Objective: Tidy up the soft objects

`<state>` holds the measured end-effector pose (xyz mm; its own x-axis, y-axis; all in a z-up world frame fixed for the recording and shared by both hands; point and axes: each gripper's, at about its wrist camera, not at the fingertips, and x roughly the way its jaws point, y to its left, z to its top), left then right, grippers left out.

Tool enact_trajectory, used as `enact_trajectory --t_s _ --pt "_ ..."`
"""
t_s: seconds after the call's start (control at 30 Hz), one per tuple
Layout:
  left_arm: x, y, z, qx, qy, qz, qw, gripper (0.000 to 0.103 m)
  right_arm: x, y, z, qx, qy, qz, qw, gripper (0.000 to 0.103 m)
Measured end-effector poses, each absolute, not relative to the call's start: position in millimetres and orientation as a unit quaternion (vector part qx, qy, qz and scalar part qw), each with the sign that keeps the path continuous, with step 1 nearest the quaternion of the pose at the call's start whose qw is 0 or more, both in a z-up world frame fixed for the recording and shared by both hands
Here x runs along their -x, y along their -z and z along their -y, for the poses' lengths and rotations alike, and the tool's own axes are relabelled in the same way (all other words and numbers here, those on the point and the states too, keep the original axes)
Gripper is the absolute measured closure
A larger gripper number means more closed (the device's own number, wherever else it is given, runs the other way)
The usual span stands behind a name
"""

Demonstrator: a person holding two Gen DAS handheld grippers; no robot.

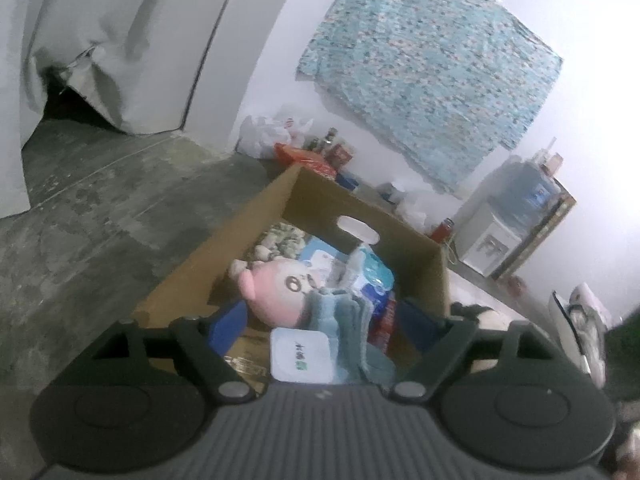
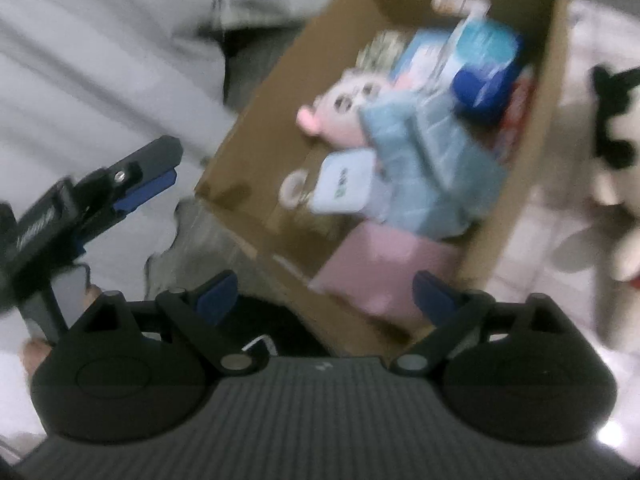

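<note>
Both my grippers, left [image 1: 320, 328] and right [image 2: 324, 296], spread, empty. Box [image 2: 256, 152] ahead packed; panda [image 2: 616, 128] right, outstanding.

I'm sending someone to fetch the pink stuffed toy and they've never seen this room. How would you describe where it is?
Look for the open cardboard box on the floor, the one with a handle slot cut in its wall. The pink stuffed toy lies inside, beside a folded blue towel and a white pouch. It is the only round pink thing with a drawn face.
</note>
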<state>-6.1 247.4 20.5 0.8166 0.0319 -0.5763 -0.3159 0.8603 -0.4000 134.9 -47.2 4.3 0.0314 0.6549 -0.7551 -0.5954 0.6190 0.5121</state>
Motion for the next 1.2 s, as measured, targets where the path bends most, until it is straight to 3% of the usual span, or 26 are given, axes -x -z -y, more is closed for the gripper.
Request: enact_trajectory --t_s 0.13,0.33,0.63,0.87,1.2 --pt "12.9 -31.4 -226.1 0.224 -0.075 -0.287 0.928 0.015 -106.3 -11.9 89.6 -0.044 -0.424 -0.465 0.776 0.007" --pt "30.1 -50.4 -188.6 0.163 -0.052 -0.292 0.941 0.001 -56.2 -27.9 135.6 -0.035 -0.372 -0.354 0.857 0.001" --pt "47.3 -56.5 -160.4 0.107 -0.077 -0.326 0.936 0.000 -1.2 -44.1 157.2 0.034 -0.254 -0.196 0.946 0.001" --pt "54.4 -49.4 -139.2 0.019 -0.120 -0.327 0.937 0.000 3.2 -46.4 151.8 0.058 -0.208 -0.183 0.959 0.001" --pt "54.0 -27.3 -147.2 0.012 -0.120 -0.317 0.941 0.000 -8.4 -28.0 137.2 -0.022 -0.219 -0.285 0.933 0.001"
